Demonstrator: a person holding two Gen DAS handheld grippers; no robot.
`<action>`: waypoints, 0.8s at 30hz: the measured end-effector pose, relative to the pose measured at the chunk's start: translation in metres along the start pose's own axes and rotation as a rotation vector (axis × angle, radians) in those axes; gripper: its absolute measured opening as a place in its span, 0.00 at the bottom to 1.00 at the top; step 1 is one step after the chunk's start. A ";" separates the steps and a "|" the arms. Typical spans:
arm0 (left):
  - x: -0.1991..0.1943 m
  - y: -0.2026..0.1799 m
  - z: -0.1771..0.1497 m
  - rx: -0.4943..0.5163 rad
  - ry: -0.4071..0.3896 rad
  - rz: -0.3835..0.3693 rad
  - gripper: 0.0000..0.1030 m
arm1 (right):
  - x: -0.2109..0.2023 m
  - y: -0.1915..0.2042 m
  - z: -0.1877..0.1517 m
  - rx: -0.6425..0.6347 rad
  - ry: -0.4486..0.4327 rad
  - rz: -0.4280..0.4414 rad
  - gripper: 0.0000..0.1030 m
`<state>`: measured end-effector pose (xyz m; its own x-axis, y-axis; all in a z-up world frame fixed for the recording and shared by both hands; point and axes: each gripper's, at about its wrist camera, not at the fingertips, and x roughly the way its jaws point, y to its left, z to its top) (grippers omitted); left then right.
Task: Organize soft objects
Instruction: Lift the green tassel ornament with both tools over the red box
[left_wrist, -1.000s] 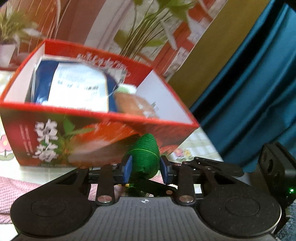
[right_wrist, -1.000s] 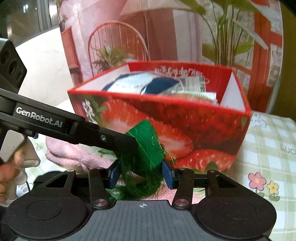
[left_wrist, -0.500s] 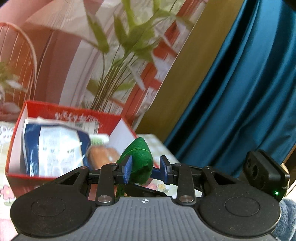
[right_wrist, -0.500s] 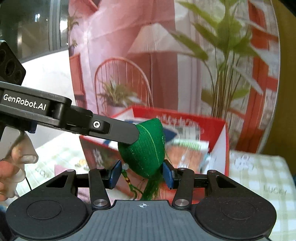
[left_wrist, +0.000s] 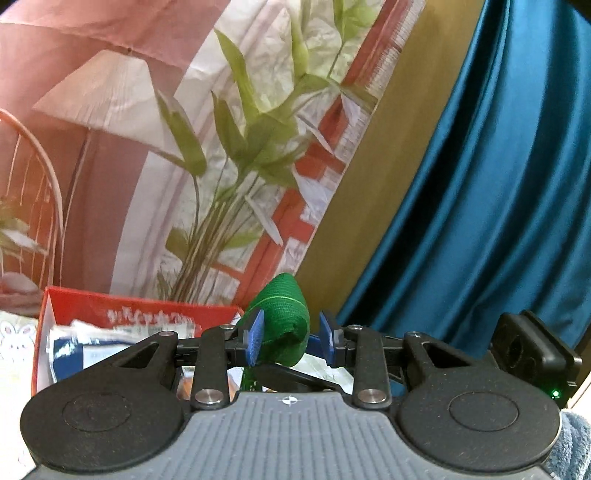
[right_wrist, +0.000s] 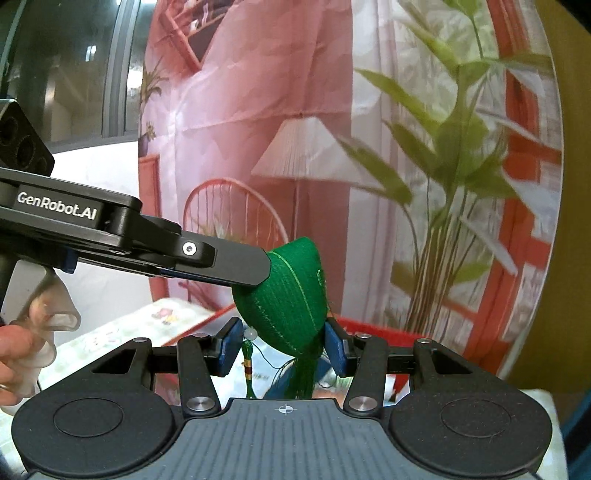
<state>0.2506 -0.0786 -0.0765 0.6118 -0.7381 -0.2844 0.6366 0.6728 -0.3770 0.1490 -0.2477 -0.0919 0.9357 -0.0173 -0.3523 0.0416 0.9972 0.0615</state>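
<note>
A green stuffed pouch (right_wrist: 291, 295) with a tassel and a bead string hangs in the air between both grippers; it also shows in the left wrist view (left_wrist: 286, 321). My left gripper (left_wrist: 291, 338) is shut on it, and its fingers (right_wrist: 236, 264) reach in from the left in the right wrist view. My right gripper (right_wrist: 282, 347) is shut on the pouch's lower part. A red strawberry-print box (left_wrist: 129, 308) holding a blue-and-white packet (left_wrist: 88, 350) lies below and behind the pouch. Its rim shows in the right wrist view (right_wrist: 373, 326).
A printed backdrop with a plant and lamp (left_wrist: 221, 155) stands behind the box. A blue curtain (left_wrist: 498, 203) hangs on the right. A checked tablecloth (right_wrist: 159, 317) covers the table. The person's gloved hand (right_wrist: 26, 332) holds the left gripper.
Both grippers have lifted the green pouch from in front of the box's side up above its rim. The box now sits low in both views.
</note>
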 end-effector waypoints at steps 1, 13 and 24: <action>0.003 0.001 0.003 0.003 -0.003 0.003 0.33 | 0.002 -0.001 0.003 -0.006 -0.007 -0.003 0.43; 0.051 0.025 0.006 -0.023 0.058 0.026 0.33 | 0.047 -0.024 0.002 -0.015 0.025 -0.051 0.43; 0.103 0.052 0.000 -0.079 0.138 0.036 0.33 | 0.088 -0.050 -0.014 -0.050 0.106 -0.116 0.43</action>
<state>0.3467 -0.1191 -0.1255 0.5596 -0.7170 -0.4156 0.5728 0.6971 -0.4313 0.2239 -0.2980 -0.1391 0.8834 -0.1270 -0.4510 0.1267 0.9915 -0.0311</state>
